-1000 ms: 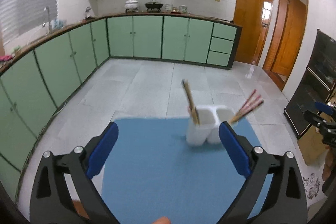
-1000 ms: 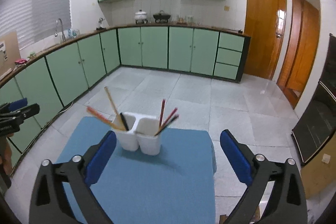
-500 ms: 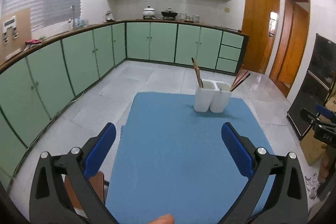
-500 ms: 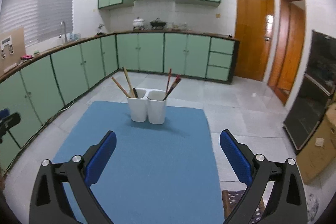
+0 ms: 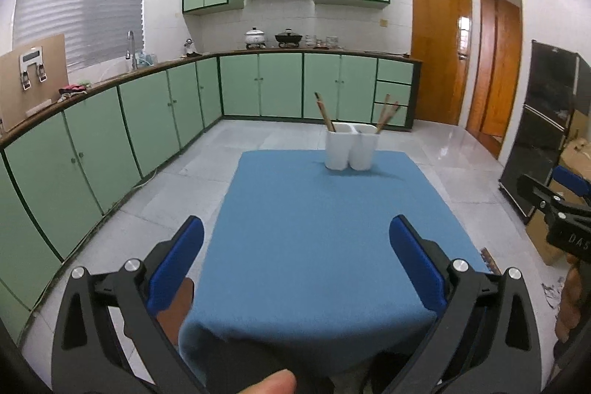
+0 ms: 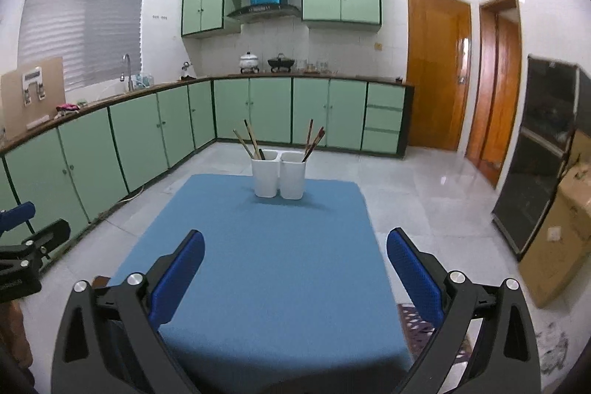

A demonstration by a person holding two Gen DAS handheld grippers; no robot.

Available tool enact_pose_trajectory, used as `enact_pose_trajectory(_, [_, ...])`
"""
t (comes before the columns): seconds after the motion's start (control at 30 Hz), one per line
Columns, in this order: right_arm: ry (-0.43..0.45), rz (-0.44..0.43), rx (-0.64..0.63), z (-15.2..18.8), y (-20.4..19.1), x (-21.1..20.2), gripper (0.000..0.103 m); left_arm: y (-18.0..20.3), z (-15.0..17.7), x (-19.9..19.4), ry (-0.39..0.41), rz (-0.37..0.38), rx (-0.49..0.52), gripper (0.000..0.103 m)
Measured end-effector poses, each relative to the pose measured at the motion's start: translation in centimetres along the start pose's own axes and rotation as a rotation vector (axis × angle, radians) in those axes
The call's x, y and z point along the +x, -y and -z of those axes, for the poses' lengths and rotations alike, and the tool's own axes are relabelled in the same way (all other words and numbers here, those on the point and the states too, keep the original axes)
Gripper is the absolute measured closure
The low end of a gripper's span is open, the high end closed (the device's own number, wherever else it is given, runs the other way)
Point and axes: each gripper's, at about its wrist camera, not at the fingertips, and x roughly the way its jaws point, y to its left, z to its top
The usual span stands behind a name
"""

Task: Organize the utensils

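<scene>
Two white cups (image 6: 279, 178) stand side by side, touching, at the far end of the table (image 6: 258, 283), which has a blue cloth over it. Sticks that look like chopsticks (image 6: 251, 143) lean out of the left cup, and more sticks (image 6: 313, 143) lean out of the right cup. They stand up in the cups so they stay tidy and do not roll around on the cloth. The rest of the cloth has nothing on it, so I think the sorting is done or nearly done. The left claw (image 5: 295, 261) is wide apart and holds nothing. The right claw (image 6: 295, 266) is wide apart too, and it is empty as well. Both claws sit at the near end of the table, well apart from the cups, maybe because there is nothing left to pick up. The right view shows the cups from almost straight in front, so you can see the thin sticks spread out in each cup. The left view sees the cups more from the side, and the sticks look fewer there. The left view also shows the other claw at the far right edge, and a fingertip (image 5: 269, 383) at the bottom. The right view shows the left claw poking in at its left edge. Green cupboards (image 6: 147, 132) run along the wall behind.
</scene>
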Motion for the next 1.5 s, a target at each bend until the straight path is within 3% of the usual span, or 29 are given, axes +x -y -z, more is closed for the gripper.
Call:
enact_pose_trajectory(0.13, [0.012,0.0,0.006,1.0,-0.3,-3.1,0.006,1.4,1.7,-3.8,0.025,-0.021,0.003,0.006])
enact_pose_trajectory(0.23, [0.006,-0.009,0.017,1.7,-0.5,-5.1,0.006,2.3,2.8,-6.4,0.044,-0.089,0.017,0.005])
enact_pose_trajectory(0.33, [0.021,-0.002,0.02,2.2,-0.6,-7.1,0.006,2.0,3.7,-8.7,0.035,-0.052,-0.035,0.005])
enact_pose_trajectory(0.47, [0.039,-0.016,0.016,2.6,-0.9,-9.4,0.006,1.8,4.5,-11.8,0.041,-0.06,-0.059,0.006])
enact_pose_trajectory(0.9, [0.089,-0.024,0.015,5.1,-1.2,-15.4,0.006,0.9,6.6,-20.7,0.114,-0.141,-0.068,0.005])
enact_pose_trajectory(1.2, [0.109,-0.011,0.023,5.6,-0.7,-17.0,0.006,1.6,7.3,-23.4,0.148,-0.168,-0.073,0.006])
enact_pose_trajectory(1.5, [0.1,-0.01,0.029,5.8,-0.4,-17.1,0.006,1.1,7.2,-23.1,0.155,-0.185,-0.088,0.006])
